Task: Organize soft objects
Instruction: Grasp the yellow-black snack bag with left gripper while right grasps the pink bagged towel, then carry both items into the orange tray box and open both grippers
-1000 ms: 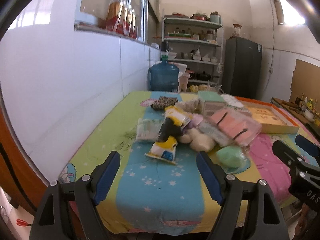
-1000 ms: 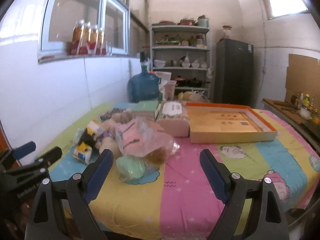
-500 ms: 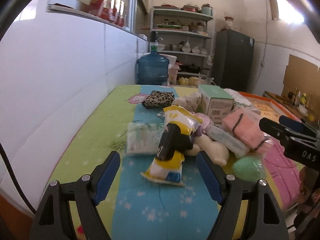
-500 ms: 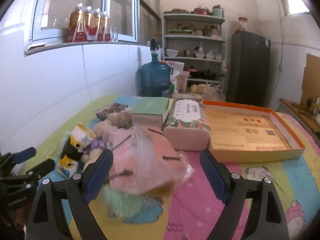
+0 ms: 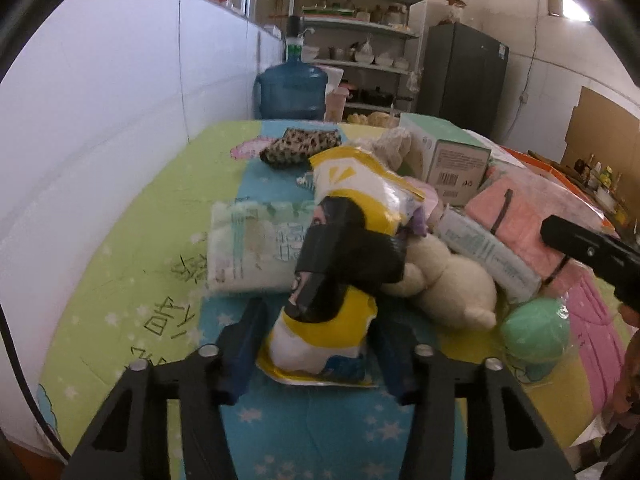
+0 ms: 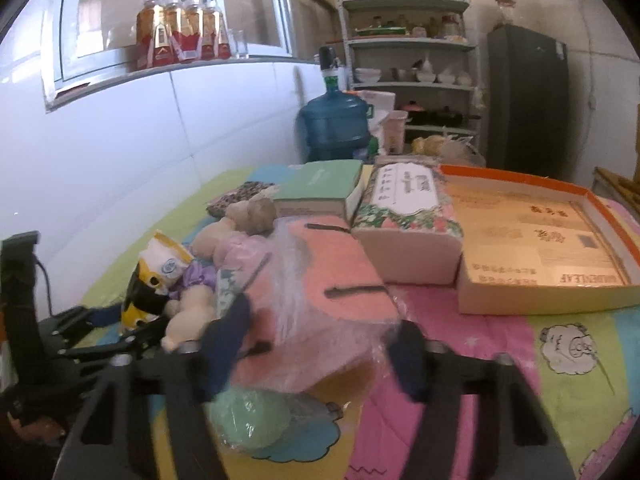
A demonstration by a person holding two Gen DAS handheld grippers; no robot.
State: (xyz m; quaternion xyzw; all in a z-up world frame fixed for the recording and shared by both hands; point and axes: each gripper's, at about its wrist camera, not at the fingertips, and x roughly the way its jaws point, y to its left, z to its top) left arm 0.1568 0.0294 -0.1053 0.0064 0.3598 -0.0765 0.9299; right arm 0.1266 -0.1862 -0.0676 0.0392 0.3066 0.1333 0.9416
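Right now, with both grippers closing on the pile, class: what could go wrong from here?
1. The left gripper is closing around the yellow packet, whose top leans on the cream plush toy; lifting may drag neighbours.
2. The right gripper is closing on the bagged pink cloth; slippery plastic could slide out.

On the table (image 6: 568, 364) the open box (image 6: 536, 240) lies right of the tissue box (image 6: 408, 220), with the water jug (image 6: 334, 126) behind.

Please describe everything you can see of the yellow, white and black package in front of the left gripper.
The yellow, white and black package is a soft, glossy plastic bag with a cartoon print. It lies on the cloth, its near end between the closing jaws of the left gripper; contact is unclear. Its far end leans on the pile, beside a cream plush toy and a white tissue pack.
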